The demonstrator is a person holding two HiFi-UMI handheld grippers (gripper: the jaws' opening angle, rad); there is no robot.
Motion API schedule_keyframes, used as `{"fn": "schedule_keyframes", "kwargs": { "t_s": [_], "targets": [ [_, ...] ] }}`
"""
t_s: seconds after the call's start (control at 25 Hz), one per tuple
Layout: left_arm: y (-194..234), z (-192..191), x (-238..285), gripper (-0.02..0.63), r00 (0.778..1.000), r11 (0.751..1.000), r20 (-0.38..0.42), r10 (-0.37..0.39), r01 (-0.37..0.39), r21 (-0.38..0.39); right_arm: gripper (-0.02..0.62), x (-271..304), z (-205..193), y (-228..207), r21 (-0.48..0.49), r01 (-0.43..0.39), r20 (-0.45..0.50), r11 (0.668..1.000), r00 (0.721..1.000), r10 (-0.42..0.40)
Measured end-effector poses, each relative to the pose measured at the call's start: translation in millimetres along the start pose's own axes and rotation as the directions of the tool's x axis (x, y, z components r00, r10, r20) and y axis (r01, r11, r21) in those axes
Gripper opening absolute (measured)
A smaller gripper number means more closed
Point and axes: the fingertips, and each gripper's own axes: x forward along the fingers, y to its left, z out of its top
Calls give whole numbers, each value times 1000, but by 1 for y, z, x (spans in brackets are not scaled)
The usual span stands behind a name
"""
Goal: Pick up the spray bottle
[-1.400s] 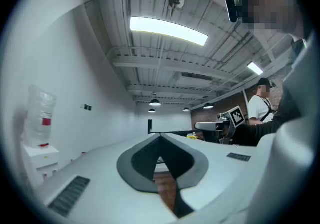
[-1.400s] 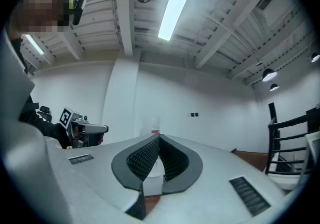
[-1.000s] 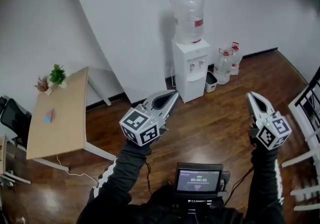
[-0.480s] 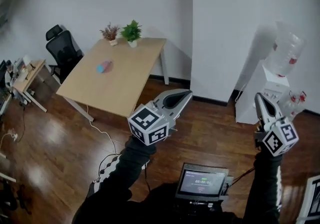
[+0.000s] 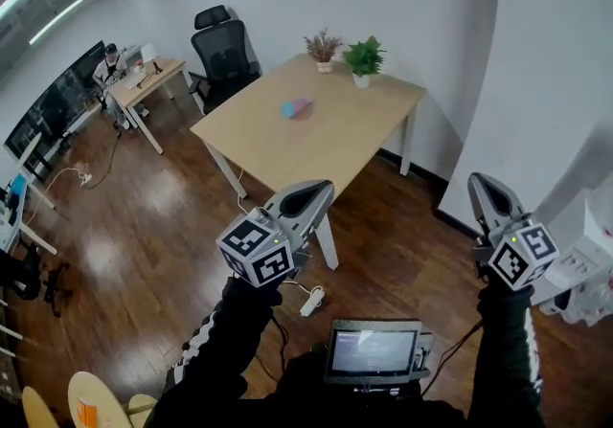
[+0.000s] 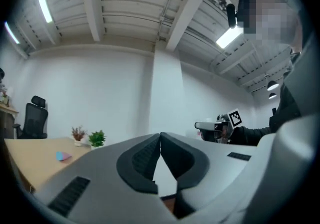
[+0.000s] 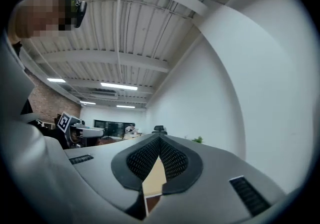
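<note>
Both grippers are held up side by side in front of the person, over the dark wooden floor (image 5: 144, 235). The left gripper (image 5: 321, 189) has its jaws together, tips touching, with nothing between them; its own view shows the dark pads (image 6: 142, 160) meeting at the point. The right gripper (image 5: 479, 180) has its jaws closed on nothing as well, the ribbed pads (image 7: 172, 160) meeting at the tip.

Beyond the left gripper stands a light wooden counter (image 5: 335, 144) on white legs. A small pink and blue object (image 5: 295, 108) lies near its middle. At its far edge, by the white wall, stand a reddish potted plant (image 5: 323, 46) and, just to its right, a green potted plant (image 5: 364, 56). A black office chair (image 5: 224, 53) stands at the counter's far left corner.

The spray bottle cannot be made out in any view.

A small screen (image 5: 369, 351) sits at the person's chest, and a white power strip (image 5: 311, 300) lies on the floor below the left gripper.
</note>
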Motion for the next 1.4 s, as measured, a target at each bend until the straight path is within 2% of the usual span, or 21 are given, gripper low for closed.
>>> {"fn": "schedule_keyframes", "kwargs": {
  "t_s": [0.16, 0.32, 0.48, 0.76, 0.92, 1.08, 1.28, 1.4],
  "targets": [
    [90, 15, -53, 12, 993, 995, 69, 97, -95, -26, 8, 107, -22, 42, 10, -108, -11, 994, 994, 108],
    [204, 17, -124, 12, 977, 979, 62, 204, -205, 6, 8, 225, -46, 111, 23, -183, -11, 983, 983, 183],
    [326, 19, -189, 26, 970, 969, 34, 241, -242, 43, 8, 347, -69, 180, 39, -218, -12, 975, 976, 218],
    [510, 20, -243, 26, 953, 953, 23, 304, -304, 11, 8, 532, -119, 251, 45, -255, -63, 966, 964, 257],
    [604, 8, -232, 26, 943, 943, 10, 333, -333, -5, 8, 627, -138, 247, 57, -302, -88, 951, 948, 306],
    [691, 7, -184, 26, 928, 928, 8, 372, -372, -22, 8, 725, -146, 209, 90, -362, -72, 928, 927, 368],
    [780, 21, -142, 40, 897, 897, 4, 443, -443, -4, 8, 828, -157, 177, 101, -430, -78, 897, 895, 438],
    [830, 28, -126, 51, 880, 880, 0, 475, -475, -9, 8, 885, -164, 161, 118, -437, -85, 892, 890, 447]
  ]
}}
